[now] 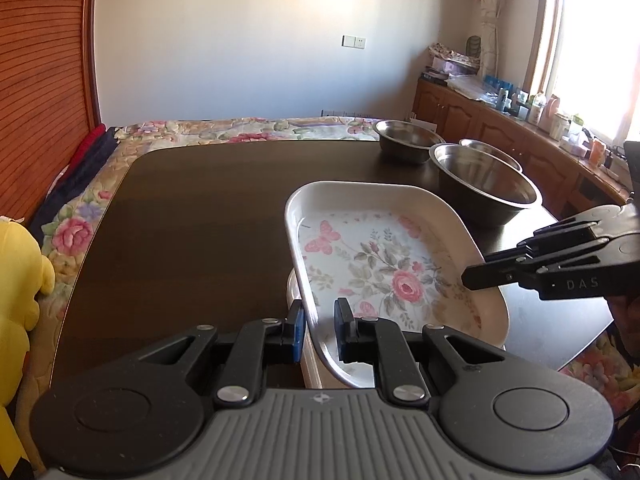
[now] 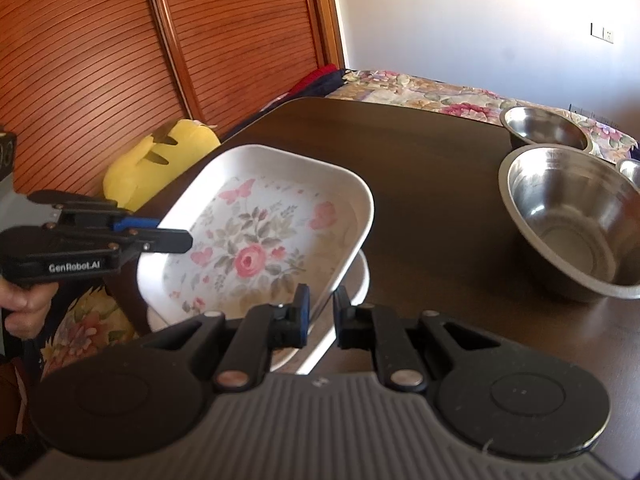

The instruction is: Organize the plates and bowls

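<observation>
1. Gripped the floral tray (image 1: 384, 264) at both near rims, tilted above a second white dish (image 2: 360, 280) on the dark table (image 1: 208, 216).
2. Left gripper (image 1: 320, 320): narrowly parted, clamped on its rim.
3. Right gripper (image 2: 320, 304): likewise pinched on the opposite rim.
4. Left three steel bowls (image 1: 486, 184) beyond, well apart.

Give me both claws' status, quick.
Left claw: shut on the floral tray rim.
Right claw: shut on the same tray's opposite rim.

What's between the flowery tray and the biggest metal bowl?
Nothing: only bare dark table lies between the tray and the big bowl. The right wrist view shows it best.
</observation>
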The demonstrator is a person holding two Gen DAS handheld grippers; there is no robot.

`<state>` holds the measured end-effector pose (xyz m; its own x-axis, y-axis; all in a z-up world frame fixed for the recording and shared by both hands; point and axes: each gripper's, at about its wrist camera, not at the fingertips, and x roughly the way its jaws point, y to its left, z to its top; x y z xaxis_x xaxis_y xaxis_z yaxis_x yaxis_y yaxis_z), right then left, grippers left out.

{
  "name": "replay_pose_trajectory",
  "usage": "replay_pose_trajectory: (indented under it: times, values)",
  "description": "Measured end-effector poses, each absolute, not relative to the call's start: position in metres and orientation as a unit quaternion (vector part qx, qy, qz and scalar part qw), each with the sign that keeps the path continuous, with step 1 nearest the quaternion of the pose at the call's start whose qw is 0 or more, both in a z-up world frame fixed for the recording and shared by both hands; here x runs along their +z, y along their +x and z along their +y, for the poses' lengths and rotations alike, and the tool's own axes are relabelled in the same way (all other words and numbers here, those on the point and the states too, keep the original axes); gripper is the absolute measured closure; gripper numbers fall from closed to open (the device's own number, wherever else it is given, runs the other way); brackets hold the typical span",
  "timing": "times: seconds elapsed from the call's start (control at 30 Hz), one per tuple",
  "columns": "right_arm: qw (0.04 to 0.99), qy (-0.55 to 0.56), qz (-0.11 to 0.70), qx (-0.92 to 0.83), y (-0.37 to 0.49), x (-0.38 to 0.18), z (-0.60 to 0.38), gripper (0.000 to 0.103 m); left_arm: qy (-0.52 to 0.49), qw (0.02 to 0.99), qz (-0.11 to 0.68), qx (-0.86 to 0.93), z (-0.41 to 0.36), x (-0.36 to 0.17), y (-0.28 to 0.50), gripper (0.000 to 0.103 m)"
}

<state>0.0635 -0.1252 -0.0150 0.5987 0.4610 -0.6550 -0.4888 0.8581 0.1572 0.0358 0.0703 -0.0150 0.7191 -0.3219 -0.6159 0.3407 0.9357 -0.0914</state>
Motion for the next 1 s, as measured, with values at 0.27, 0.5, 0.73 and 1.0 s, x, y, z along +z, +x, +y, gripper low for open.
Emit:
replay_pose_trajectory:
  times: [0.27,0.5,0.73,1.0]
  values:
    - [0.897,-0.030,0.354,0.261,0.055,-0.020,-0.124,0.089,0.022,0.926,0.330,-0.183,0.070,-0.021,0.026,0.086]
    - [0.904,-0.054,0.344,0.248,0.051,-0.021,-0.117,0.088,0.040,0.926,0.332,-0.177,0.063,-0.027,0.027,0.085]
    - [0.907,-0.056,0.339,0.242,0.051,-0.023,-0.116,0.087,0.063,0.930,0.321,-0.167,0.058,-0.032,0.023,0.085]
    - [0.910,-0.067,0.333,0.239,0.053,-0.022,-0.113,0.087,0.075,0.928,0.325,-0.165,0.058,-0.033,0.016,0.085]
